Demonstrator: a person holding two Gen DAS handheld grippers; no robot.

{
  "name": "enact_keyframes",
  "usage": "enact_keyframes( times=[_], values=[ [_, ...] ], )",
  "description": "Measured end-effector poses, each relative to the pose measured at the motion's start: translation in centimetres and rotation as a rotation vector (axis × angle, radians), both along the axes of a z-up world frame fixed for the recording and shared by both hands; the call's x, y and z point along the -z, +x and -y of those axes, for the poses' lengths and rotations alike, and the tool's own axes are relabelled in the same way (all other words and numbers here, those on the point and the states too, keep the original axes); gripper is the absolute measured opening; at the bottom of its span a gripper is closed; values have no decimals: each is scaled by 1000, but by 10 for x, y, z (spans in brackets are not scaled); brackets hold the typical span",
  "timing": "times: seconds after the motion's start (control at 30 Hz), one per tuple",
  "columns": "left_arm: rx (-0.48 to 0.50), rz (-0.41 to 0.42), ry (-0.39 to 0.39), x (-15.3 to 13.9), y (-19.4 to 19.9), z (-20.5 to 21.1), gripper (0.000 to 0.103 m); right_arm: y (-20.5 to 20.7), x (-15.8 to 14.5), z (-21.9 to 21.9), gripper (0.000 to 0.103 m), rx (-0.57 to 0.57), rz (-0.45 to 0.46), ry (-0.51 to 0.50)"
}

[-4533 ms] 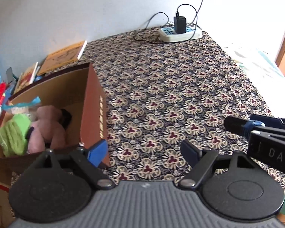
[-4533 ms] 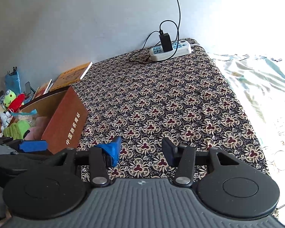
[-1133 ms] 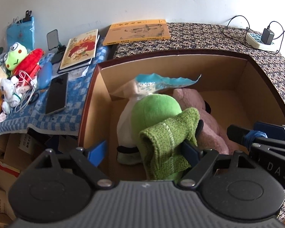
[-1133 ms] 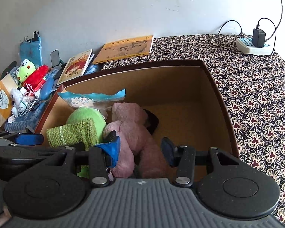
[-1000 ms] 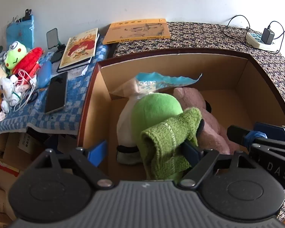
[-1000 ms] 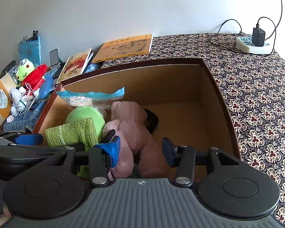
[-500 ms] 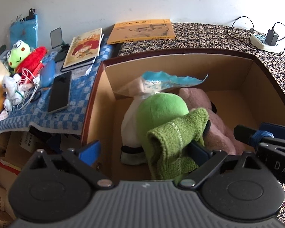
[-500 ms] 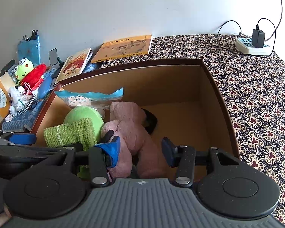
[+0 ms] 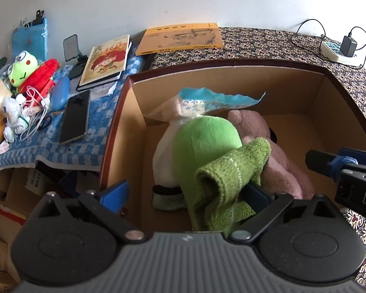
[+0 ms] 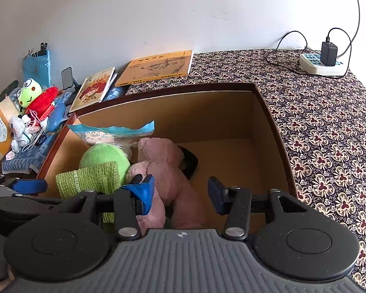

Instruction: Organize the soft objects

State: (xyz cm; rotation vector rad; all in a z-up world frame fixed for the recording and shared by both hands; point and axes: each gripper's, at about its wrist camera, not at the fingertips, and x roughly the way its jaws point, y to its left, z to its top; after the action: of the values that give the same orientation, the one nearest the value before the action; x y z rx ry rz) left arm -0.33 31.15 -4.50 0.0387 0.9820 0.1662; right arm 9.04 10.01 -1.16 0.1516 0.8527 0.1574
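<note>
Tongs hover over the near rim of an open cardboard box: the left gripper has its jaws spreading wide, a green knit cloth draped loosely against its right finger and pinched by neither pad, while the right gripper stands partly open and empty above a pink plush toy. Inside the box, the cloth lies on a green plush toy at the left, the pink one just beside it toward the middle, and a blue-edged plastic bag behind both. Left of the box, a phone rests on a blue checked cloth. Beyond the box, an orange book lies near the wall.
</note>
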Motion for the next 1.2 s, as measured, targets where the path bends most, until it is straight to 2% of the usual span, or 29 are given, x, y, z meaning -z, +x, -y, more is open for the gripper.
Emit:
enact_keyframes(
  times=[1.2],
  values=[
    [-1,-14,7,7,-7,5,100,-8,6,1,33,-5,-37,-3]
  ],
)
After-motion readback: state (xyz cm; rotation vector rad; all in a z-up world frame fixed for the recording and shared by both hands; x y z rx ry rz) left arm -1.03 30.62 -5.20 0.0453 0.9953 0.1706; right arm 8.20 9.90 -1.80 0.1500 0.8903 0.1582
